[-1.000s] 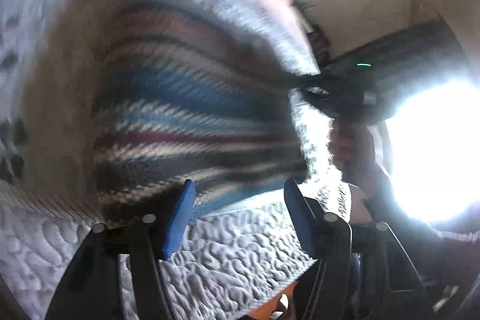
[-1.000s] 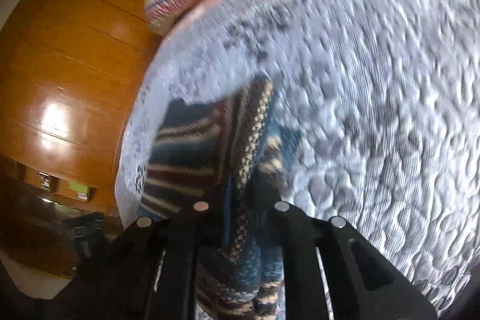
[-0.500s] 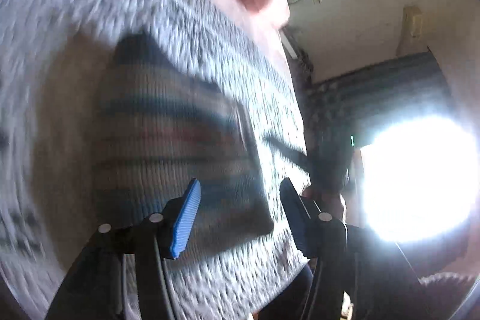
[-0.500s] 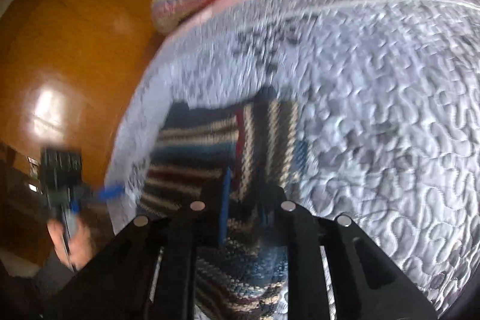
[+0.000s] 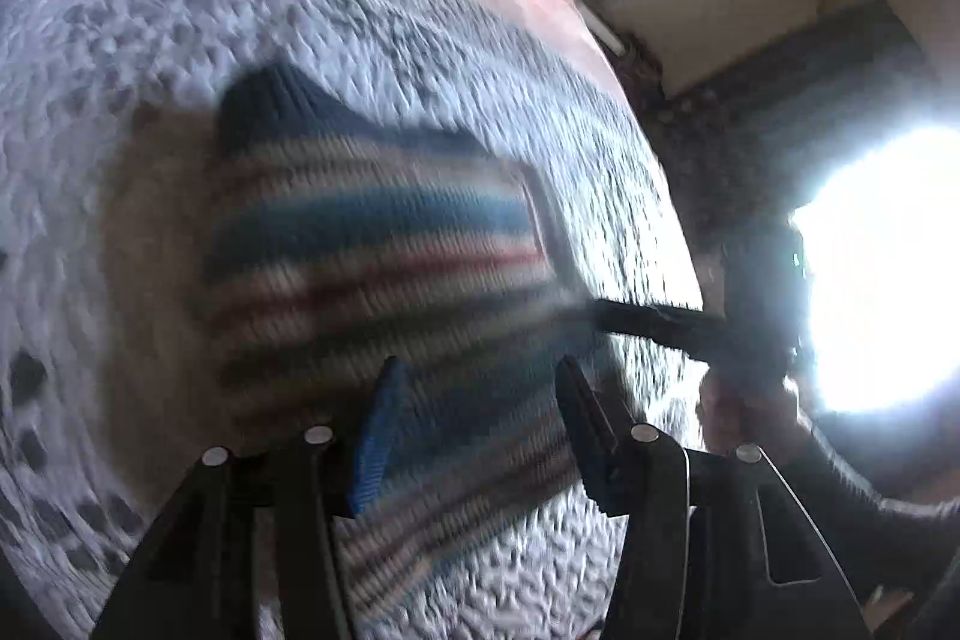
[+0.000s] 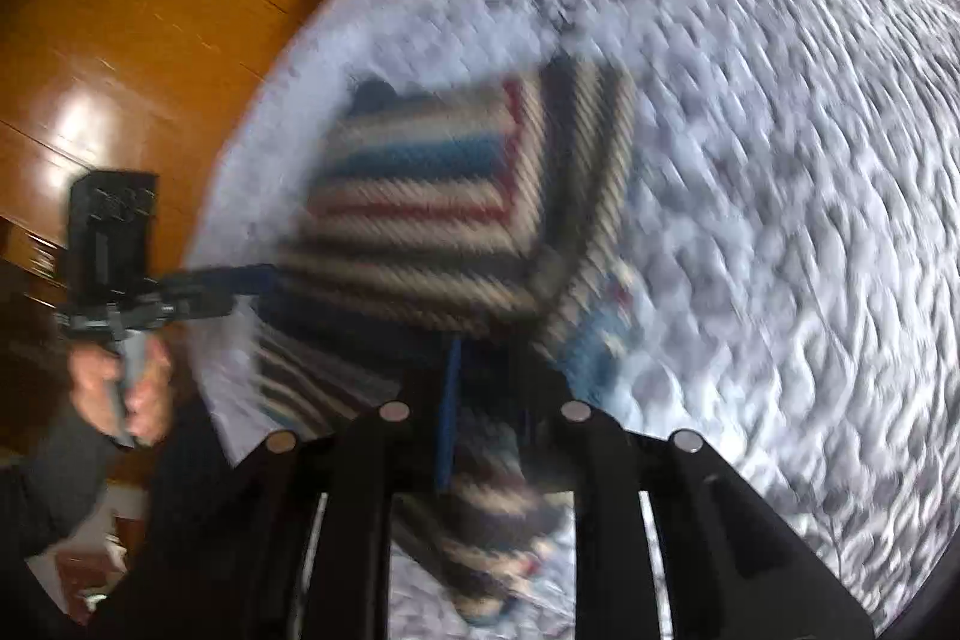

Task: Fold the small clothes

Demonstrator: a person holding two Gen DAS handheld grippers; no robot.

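Both fisheye views are smeared by motion blur — the striped garment and quilted bedspread lose their texture. In the left view a blown-out window glares white at the right edge. The right view is evenly lit, with a sheen on the wooden wardrobe. Black corners ring both — edges bend strongly.

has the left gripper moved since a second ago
Yes. Against the wooden wardrobe, the left gripper, absent from the right wrist view before, has come in toward the striped garment.

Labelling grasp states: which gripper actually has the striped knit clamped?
The right gripper: its fingers are pinched on the striped knit. The left gripper is open, with the knit lying between its fingers.
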